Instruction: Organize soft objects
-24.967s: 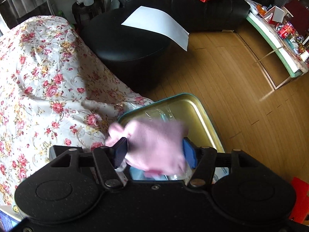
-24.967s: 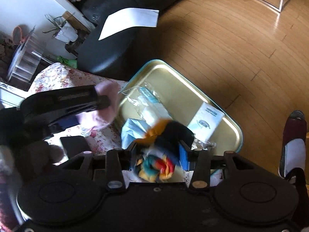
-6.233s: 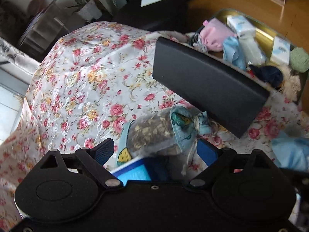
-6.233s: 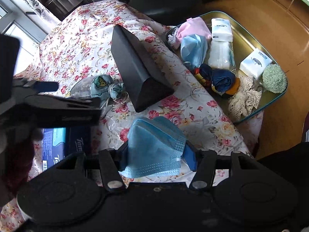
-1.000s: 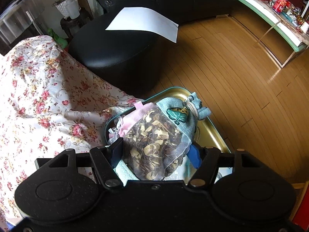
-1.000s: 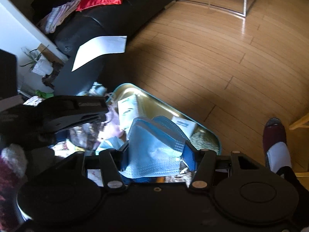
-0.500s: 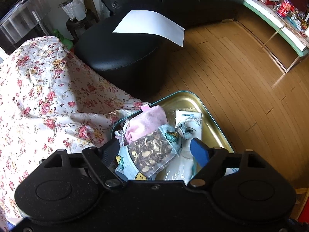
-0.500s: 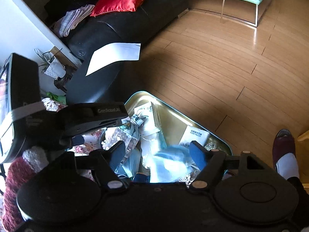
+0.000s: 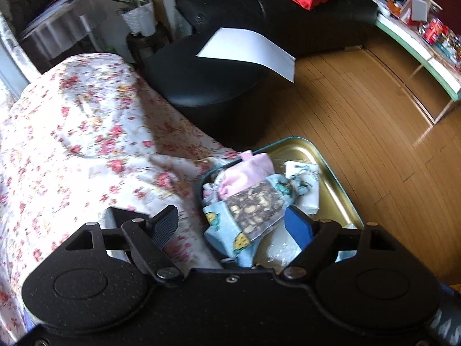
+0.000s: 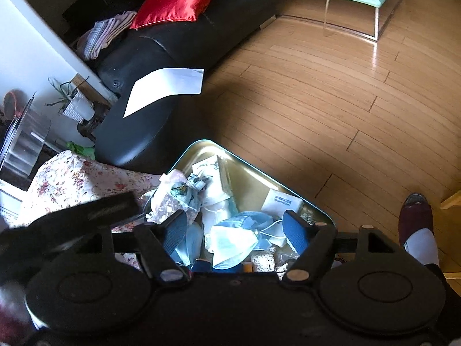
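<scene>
- The left gripper (image 9: 232,224) hangs over the near left corner of the gold tray (image 9: 340,199), its fingers (image 9: 164,225) spread apart and gripping nothing.
- The right gripper (image 10: 234,230) hangs over the tray's near end, fingers (image 10: 295,232) likewise apart and empty.
- A blue face mask (image 10: 236,240) lies loose in the tray under the right gripper.
- The mesh sachet of dried flowers (image 9: 253,204) lies in the tray's left part, against a pink cloth (image 9: 245,174) just beyond it.
- White tissue packs (image 10: 282,200) sit farther in the tray.
- The tray rests at the right edge of the floral-covered surface (image 9: 86,144).
- Beyond stands a black ottoman (image 9: 207,92) bearing a white paper (image 9: 247,50).
</scene>
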